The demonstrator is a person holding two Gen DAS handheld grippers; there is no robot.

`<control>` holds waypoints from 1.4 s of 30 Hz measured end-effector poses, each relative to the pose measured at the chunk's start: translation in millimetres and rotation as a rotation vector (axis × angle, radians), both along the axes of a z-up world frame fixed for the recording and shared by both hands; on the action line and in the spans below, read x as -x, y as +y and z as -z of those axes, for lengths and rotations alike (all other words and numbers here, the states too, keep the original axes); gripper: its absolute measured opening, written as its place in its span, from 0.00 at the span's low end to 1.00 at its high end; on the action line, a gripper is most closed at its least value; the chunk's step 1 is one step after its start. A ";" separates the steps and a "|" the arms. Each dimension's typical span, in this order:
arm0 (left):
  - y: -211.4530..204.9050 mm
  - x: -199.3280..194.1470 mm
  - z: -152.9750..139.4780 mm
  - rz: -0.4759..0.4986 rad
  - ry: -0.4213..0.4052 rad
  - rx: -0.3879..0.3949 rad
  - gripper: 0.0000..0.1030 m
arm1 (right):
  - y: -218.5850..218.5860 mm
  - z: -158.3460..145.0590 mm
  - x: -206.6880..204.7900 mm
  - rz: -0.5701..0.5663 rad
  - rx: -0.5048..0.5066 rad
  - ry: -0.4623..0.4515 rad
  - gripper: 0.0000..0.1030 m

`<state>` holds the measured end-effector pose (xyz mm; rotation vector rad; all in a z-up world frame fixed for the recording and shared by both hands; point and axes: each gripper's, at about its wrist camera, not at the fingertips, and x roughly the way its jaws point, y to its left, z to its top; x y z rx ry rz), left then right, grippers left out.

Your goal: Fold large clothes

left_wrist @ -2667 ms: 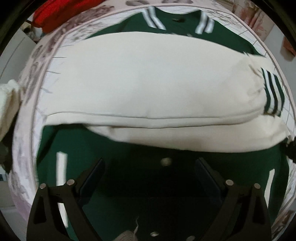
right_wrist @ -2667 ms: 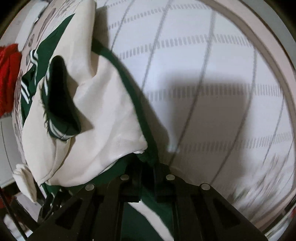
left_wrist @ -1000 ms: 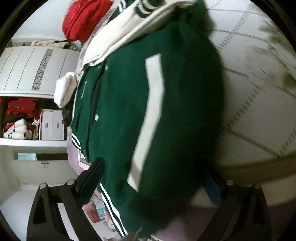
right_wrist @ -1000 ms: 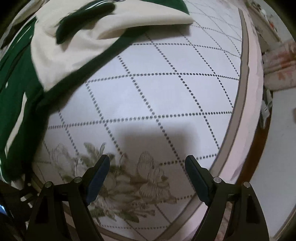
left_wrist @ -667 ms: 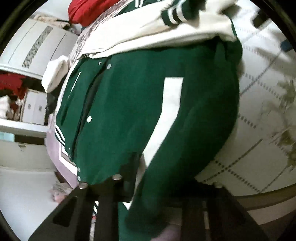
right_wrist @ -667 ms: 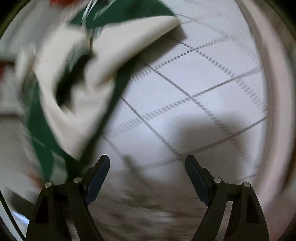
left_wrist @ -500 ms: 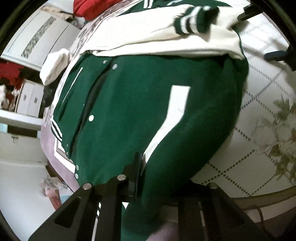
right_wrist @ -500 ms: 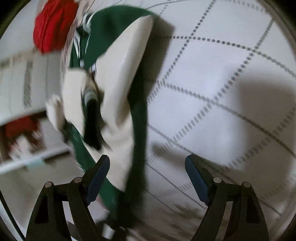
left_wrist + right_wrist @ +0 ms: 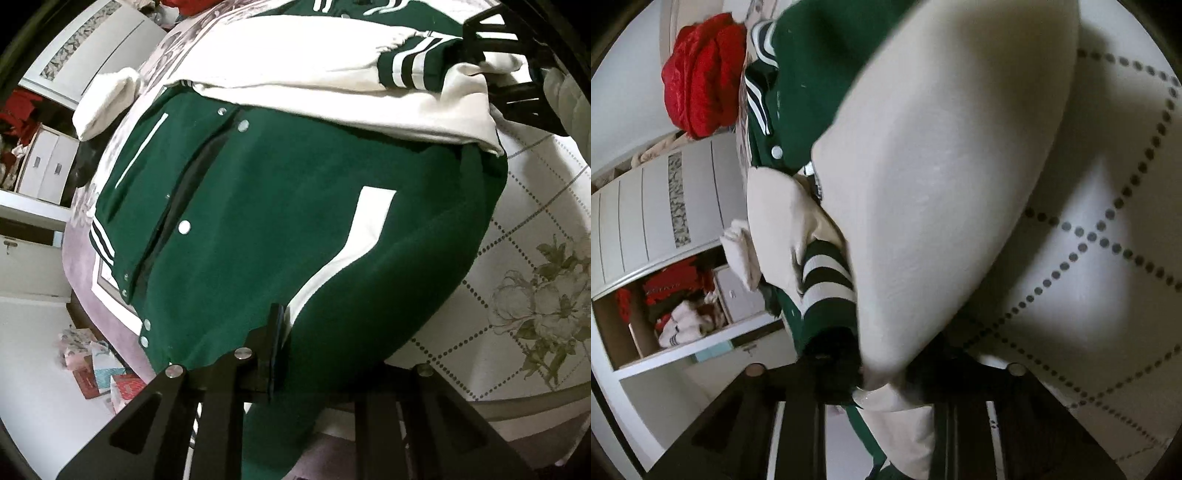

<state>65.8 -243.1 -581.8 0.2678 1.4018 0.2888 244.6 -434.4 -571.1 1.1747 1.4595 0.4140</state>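
Moved: both my tongs have just been closing. A second ago they stood wide over the bed with nothing in them; the left tongs (image 9: 317,354) now pinch the green body cloth near the hem, and the right tongs (image 9: 886,373) have swung across to the jacket's far side and have just closed on cloth there.
Left tongs: clamped on the jacket (image 9: 295,206), green fabric bunched between the jaws just beside the white pocket stripe (image 9: 365,221).
Right tongs: clamped on the cream sleeve (image 9: 942,184) near its lower edge; green cloth hangs below the jaws too, so I cannot tell whether I hold the sleeve alone or the side of the body with it. The left wrist view shows these tongs at the jacket's far right edge, by the striped cuff (image 9: 410,66).
Jacket: lies front up on the bed (image 9: 535,240), snaps done up, spread across the quilted cover.
Done: both cream sleeves lie crosswise over the chest, one atop the other, cuffs to the right in my left view.
Left: the body is not yet folded; hem and collar are well apart. From this grip on one side, I judge a side-over or lengthwise fold comes next, then a halving and smoothing.
Progress: roughly a third, by my guess.
Nearby: a red garment (image 9: 701,77) sits beyond the collar, near but apart; an open wardrobe (image 9: 665,221) stands past the bed edge.
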 end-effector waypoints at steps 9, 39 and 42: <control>51.8 6.5 -77.3 -0.035 -0.079 0.176 0.12 | 18.3 -134.1 -2.4 0.005 0.088 -0.050 0.14; 467.2 -179.8 -12.1 -0.350 -0.117 0.795 0.23 | 355.8 -96.8 -241.7 -0.160 0.211 -0.082 0.57; 481.4 -166.2 -29.9 -0.394 -0.181 0.795 0.26 | 336.7 -119.1 -222.0 -0.162 0.208 -0.143 0.61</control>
